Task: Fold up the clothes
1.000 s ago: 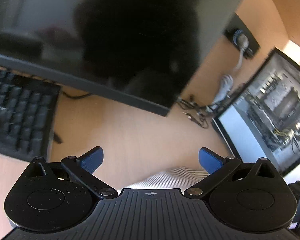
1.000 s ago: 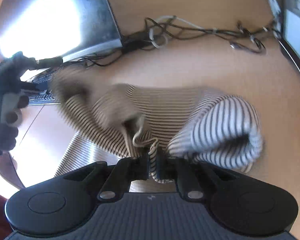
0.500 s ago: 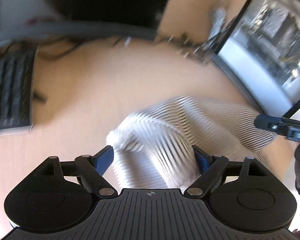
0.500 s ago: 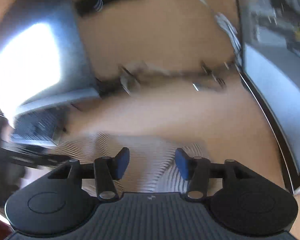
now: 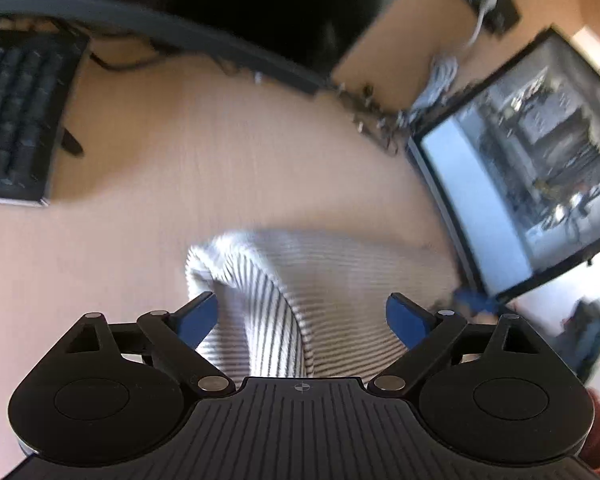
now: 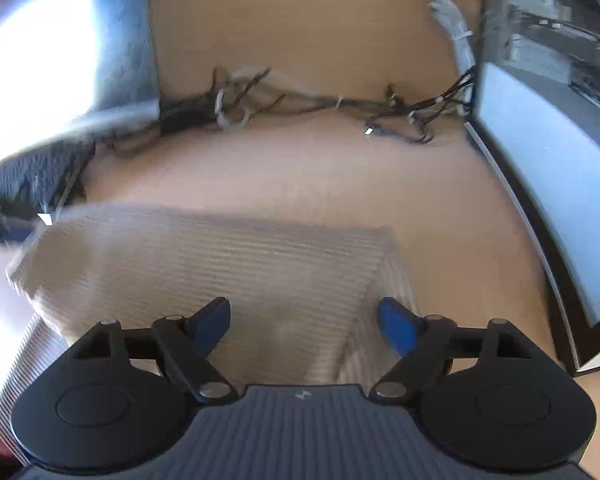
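Left gripper (image 5: pixel 302 316): spread wide, blue pads far apart, nothing pinched between them. Hovered over the striped garment (image 5: pixel 300 304), with a raised ridge of cloth running up between the fingers toward a rounded, bunched corner ahead and left of the left pad (image 5: pixel 198 318). Rest of the cloth lay flatter to the right, stretching crosswise toward the open computer case (image 5: pixel 540 168). Whether the pads brushed the fabric could not be told through the blur.

Right gripper (image 6: pixel 304 320): likewise wide open and holding nothing, blue pads well apart above the same garment (image 6: pixel 220 264). Seen from this side as a folded, roughly rectangular slab, long axis running left to right across the desk, stripes following that same direction. Far edge fairly straight; near right corner dropped in a crisp fold just inside the right pad (image 6: pixel 396 324). Another striped layer showed at the lower left, beneath the top panel.

Garment rested on the pale wooden desk (image 5: pixel 204 152), near its front. Beyond it, a tangle of cables (image 6: pixel 300 104) along the back. Black keyboard (image 5: pixel 16 116) off to the left, under the edge of a dark monitor (image 5: pixel 228 8). Computer case side panel (image 6: pixel 540 208) standing at the right, close to the garment's right end but apart from it.
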